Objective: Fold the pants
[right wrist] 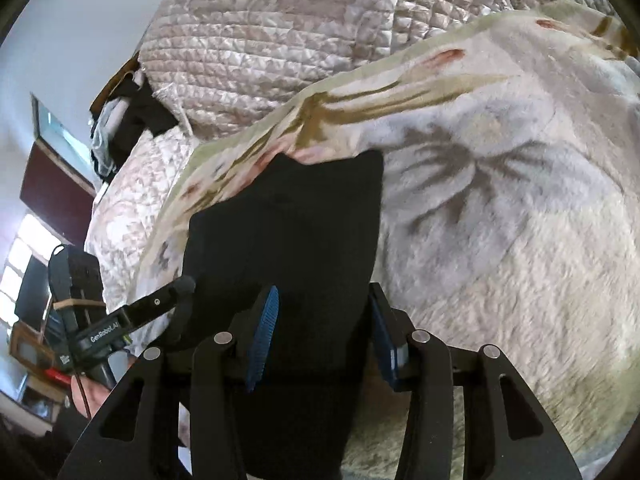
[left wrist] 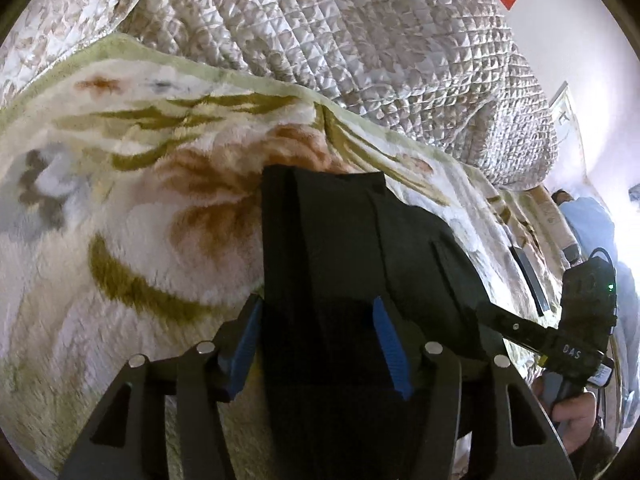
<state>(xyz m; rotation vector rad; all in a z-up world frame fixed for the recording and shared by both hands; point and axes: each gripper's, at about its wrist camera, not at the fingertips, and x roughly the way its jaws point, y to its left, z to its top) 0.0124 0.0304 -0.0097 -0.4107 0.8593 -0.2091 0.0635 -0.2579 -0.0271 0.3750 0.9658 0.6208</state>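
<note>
Blue ribbed fingers [left wrist: 244, 350] of the left gripper [left wrist: 320, 350] stand apart, with the black fabric pants [left wrist: 340, 248] running between them; whether they press the cloth cannot be told. The pants lie over a fluffy cream blanket with olive and orange flower print [left wrist: 132, 216]. A silvery quilted bedspread [left wrist: 340, 40] lies behind it. On the far side, the right gripper [right wrist: 324, 336] is likewise parted around the pants' edge, grip unclear.
</note>
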